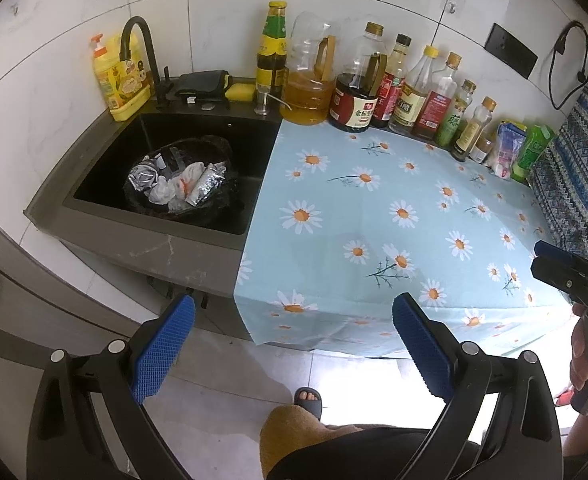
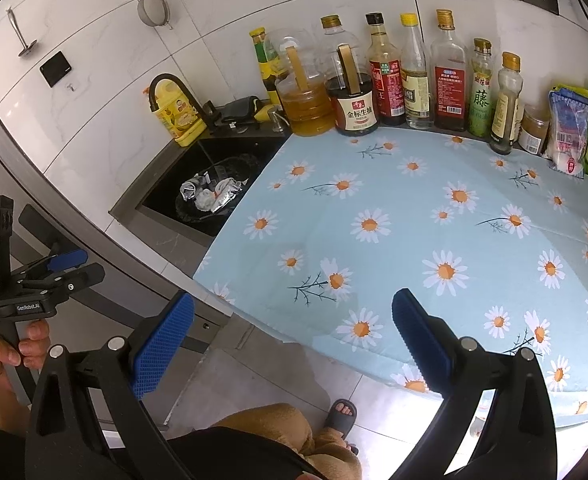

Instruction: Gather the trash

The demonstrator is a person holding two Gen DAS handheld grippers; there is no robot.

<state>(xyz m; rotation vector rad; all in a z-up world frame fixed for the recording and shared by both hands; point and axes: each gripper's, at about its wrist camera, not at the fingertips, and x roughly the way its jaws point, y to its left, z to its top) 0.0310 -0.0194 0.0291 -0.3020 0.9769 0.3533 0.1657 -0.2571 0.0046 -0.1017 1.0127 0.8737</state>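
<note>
Trash [image 1: 180,182] — bagged in sink [image 1: 94,184]

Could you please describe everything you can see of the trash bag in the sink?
The trash bag is black, thin glossy plastic, standing open inside the dark sink, near its right wall. Its mouth faces up, and it holds crumpled foil wrappers and white tissues. Neither claw touches it.

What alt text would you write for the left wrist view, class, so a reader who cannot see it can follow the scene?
The open left gripper hangs empty before a counter under a daisy-print cloth. To the left, a black bin bag of crumpled foil and tissue sits in a dark sink. Bottles line the tiled wall, and the right gripper shows at the right edge.
</note>
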